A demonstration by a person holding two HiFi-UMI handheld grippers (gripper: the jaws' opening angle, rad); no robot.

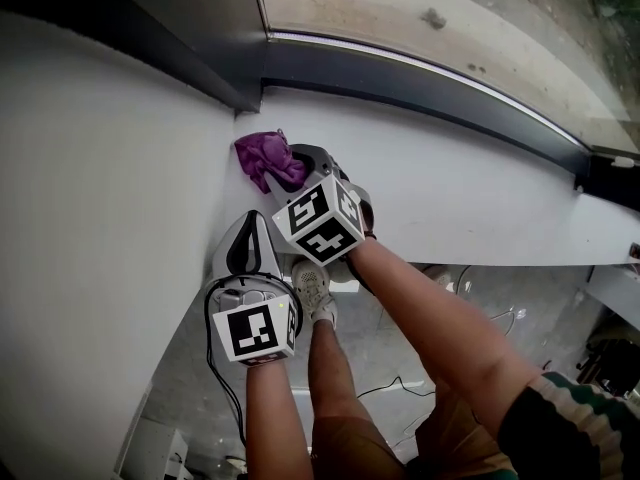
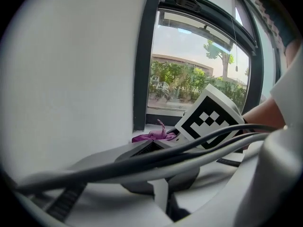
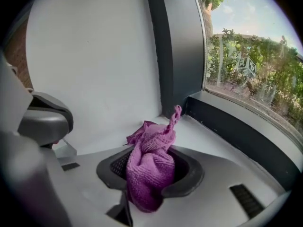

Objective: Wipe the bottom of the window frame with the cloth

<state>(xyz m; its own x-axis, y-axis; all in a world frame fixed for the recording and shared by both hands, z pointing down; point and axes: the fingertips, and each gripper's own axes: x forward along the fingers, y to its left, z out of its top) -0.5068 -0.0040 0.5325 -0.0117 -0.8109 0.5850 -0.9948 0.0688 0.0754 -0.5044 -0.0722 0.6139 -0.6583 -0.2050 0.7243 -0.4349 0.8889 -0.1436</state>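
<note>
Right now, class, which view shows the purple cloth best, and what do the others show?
The right gripper view: the cloth fills the centre, clamped in the right gripper, weave visible. The head view shows a bunch in the corner of the sill; the left gripper view only a sliver behind cables.

A plain white wall [image 1: 100,218] meets a dark grey window frame [image 1: 420,88] in a corner above a white sill [image 1: 470,193]. Daylight falls through the glass [image 2: 189,41], and beyond it stand green trees [image 2: 189,82] and a low building [image 2: 177,59]. Below lies a glossy grey floor [image 1: 540,283] with a thin black cable [image 1: 400,381].
</note>
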